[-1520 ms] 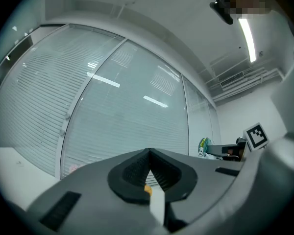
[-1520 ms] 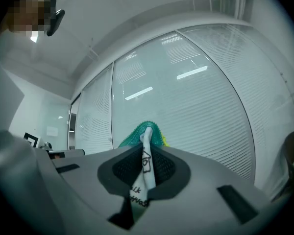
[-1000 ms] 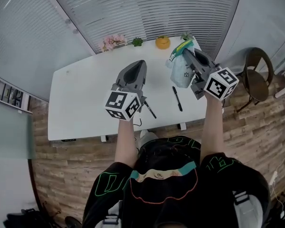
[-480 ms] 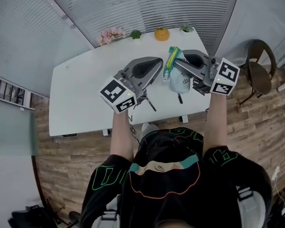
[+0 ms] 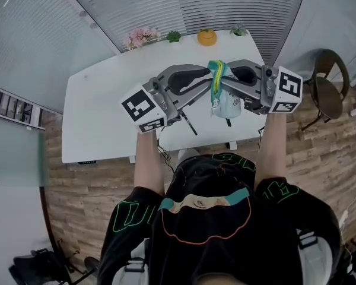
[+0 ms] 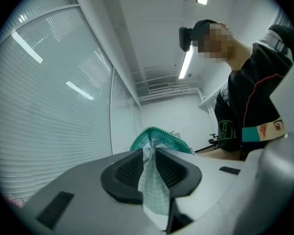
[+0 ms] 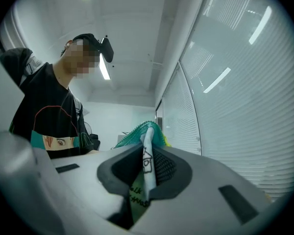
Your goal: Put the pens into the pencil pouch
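The left hand-held gripper and right hand-held gripper both pinch the pouch over the tabletop, half covering one pen. Another pen lies at its 8 o'clock, a chair at 3.

A white tabletop is standing on a wooden plank floor, close to glass walls that are carrying closed white blinds. A brown round chair is standing at its right side. Long ceiling lamps are shining overhead.

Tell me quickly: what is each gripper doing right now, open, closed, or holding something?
Left tongs: closed on the pencil pouch, pinching its fabric.
Right tongs: closed on the same pouch, at its opposite side.
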Tool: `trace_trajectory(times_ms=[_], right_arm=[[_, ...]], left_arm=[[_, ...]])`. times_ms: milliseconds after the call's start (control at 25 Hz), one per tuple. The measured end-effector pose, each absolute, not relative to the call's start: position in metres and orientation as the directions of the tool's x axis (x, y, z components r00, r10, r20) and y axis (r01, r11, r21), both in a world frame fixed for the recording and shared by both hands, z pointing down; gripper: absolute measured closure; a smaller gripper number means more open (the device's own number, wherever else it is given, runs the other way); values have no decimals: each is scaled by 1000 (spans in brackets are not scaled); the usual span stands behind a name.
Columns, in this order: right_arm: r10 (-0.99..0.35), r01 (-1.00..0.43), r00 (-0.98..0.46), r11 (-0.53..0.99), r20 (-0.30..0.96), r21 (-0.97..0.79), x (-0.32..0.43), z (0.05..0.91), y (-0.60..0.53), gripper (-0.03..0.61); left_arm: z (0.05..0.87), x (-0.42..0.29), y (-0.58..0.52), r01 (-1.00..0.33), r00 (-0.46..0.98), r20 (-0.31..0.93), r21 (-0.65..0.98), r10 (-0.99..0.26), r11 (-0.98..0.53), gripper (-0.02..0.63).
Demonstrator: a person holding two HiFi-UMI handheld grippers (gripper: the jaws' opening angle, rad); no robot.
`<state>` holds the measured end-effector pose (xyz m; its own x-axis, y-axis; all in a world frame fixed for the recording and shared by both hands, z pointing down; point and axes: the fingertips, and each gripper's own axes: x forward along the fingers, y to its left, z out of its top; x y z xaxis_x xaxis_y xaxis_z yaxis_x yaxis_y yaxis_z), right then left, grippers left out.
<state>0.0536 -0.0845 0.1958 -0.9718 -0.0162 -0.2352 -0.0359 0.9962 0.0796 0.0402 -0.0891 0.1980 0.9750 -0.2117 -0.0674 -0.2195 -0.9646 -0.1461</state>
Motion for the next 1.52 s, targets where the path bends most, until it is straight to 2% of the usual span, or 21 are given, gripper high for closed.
trace_trajectory(times_ms=[320,480,680,800,880,1120,1280,1520], right_arm=[[90,73,-960,995,-266,70,47,199,-87,545],[101,83,-961,993,-257,81,45,204,-88,543],[111,112,-966,994,-234,8,43,209,-91,538],[105,114,-970,993,-218,-27,42,210,-95,535],[111,122,-965,992,-239,-30,43,207,-95,534],[119,104,-980,990,-162,96,40,216,-90,534],[107,84,-982,986,-157,147,40,217,-90,526],[40,2,-967,989,-251,149,56,206,-99,530]], left_arm=[[199,33,-94,-177,983,-79,-203,-164,-963,514],[204,31,-98,-187,982,-71,-211,-175,-960,529],[208,32,-100,-164,986,-72,-179,-153,-970,525],[210,35,-100,-163,986,-65,-197,-153,-967,548],[207,36,-97,-166,985,-80,-225,-152,-960,591],[222,33,-98,-152,988,2,-239,-157,-959,601],[219,28,-103,-188,982,-49,-239,-181,-953,604],[215,2,-109,-248,967,-111,-202,-229,-948,604]])
